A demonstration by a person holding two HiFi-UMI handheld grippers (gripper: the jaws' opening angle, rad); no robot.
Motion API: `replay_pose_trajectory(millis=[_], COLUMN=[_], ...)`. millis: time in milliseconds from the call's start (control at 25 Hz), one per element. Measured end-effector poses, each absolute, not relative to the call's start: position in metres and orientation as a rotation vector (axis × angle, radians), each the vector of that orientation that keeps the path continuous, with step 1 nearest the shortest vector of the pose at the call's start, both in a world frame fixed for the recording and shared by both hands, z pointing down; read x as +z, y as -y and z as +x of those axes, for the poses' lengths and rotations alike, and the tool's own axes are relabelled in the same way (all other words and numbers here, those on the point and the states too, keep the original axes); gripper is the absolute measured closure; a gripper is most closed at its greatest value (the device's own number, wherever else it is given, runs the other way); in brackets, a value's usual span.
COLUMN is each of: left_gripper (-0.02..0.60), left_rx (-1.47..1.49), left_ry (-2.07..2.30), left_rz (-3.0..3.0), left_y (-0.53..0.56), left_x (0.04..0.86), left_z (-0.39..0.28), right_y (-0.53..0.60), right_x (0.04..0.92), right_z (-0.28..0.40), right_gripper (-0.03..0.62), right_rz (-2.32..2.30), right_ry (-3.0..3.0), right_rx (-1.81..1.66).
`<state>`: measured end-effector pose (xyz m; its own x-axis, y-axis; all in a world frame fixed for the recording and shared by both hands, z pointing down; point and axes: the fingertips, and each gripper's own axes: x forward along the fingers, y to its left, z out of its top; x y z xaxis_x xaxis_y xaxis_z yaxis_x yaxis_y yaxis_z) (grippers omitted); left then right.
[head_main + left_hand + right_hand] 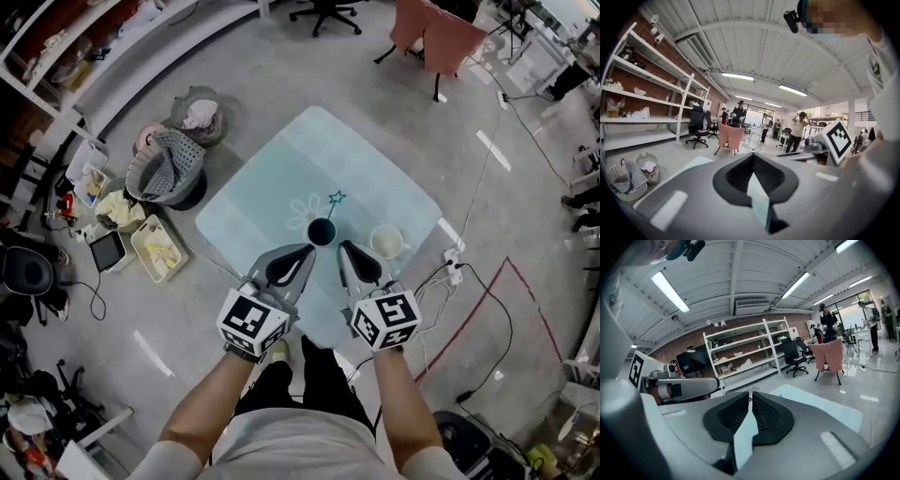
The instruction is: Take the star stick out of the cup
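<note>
A dark cup [321,231] stands near the middle of the pale blue tablecloth [272,178]. A thin stick with a teal star [336,198] on top leans out of it toward the far right. My left gripper [308,251] hovers just short of the cup on its near left, jaws shut on nothing. My right gripper [345,247] is on the cup's near right, also shut and empty. Both gripper views point up into the room, so neither cup nor stick shows past the left gripper [753,155] or the right gripper [750,393].
A white cup [386,242] sits on the cloth right of the dark cup. Laundry baskets [169,171] and bins [157,247] crowd the floor left of the table. A power strip [452,264] with cables lies at the right, and a pink chair [436,33] stands beyond.
</note>
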<state>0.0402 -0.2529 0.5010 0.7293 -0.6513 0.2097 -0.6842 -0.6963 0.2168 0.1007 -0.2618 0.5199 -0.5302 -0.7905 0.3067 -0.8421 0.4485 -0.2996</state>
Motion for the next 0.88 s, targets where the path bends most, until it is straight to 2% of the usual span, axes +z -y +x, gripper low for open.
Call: replay_pose_trajectory(millis=[400, 880], left_gripper=[0.575, 0.575], left_rx=[0.254, 0.296], left_ry=[1.101, 1.128], left_rz=[2.542, 2.471], left_y=[0.297, 0.311], left_x=[0.577, 0.615], left_z=[0.053, 0.054], right_y=[0.317, 0.338], right_x=[0.608, 0.663], right_z=[0.108, 0.101], right_gripper=[0.579, 0.575], right_rz=[1.392, 1.334], right_ry=[2.505, 2.455], right_rx=[0.769, 0.823])
